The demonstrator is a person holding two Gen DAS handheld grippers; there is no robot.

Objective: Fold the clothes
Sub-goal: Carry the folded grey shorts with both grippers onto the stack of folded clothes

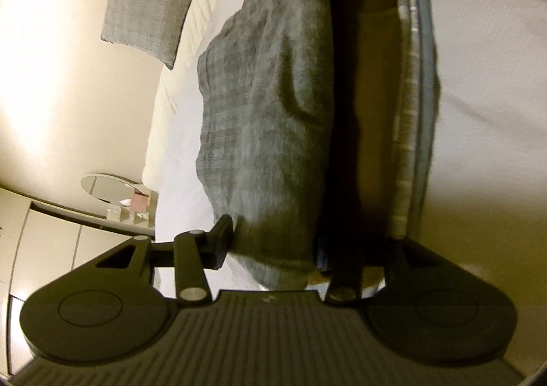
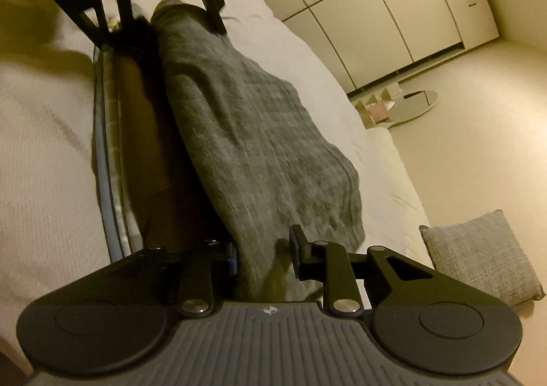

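Grey checked cloth (image 1: 259, 112) stretched lengthwise between the two tools, raised a little above the white bed (image 1: 485, 78), with a dark, shadowed hollow under its long lifted edge. Slack and softly wrinkled across the top, draping down toward the bed on the far side. Blurred in both views, so weave detail hard to read.

Left hand-held gripper (image 1: 283, 249) at one short end of the cloth. One finger (image 1: 224, 246) pressed against the cloth's side, the other lost in the dark fold. Set fairly wide, cloth bunched in the gap; cannot tell whether truly clamped.

Right hand-held gripper (image 2: 263, 254) at the opposite short end, facing the first. Narrowed around a gathered bunch of cloth, a blue-padded finger (image 2: 233, 258) on one side and a black one on the other, fabric filling the space between.

Striped pale-blue edge (image 1: 407, 112) lying along the bed just beside the dark hollow; unclear whether part of the same cloth or a separate piece.

Grey cushion (image 1: 150, 3) resting off the side of the bed. Oval mirror (image 1: 109, 186) with a few small items nearby, close to pale wardrobe doors (image 2: 393, 10).
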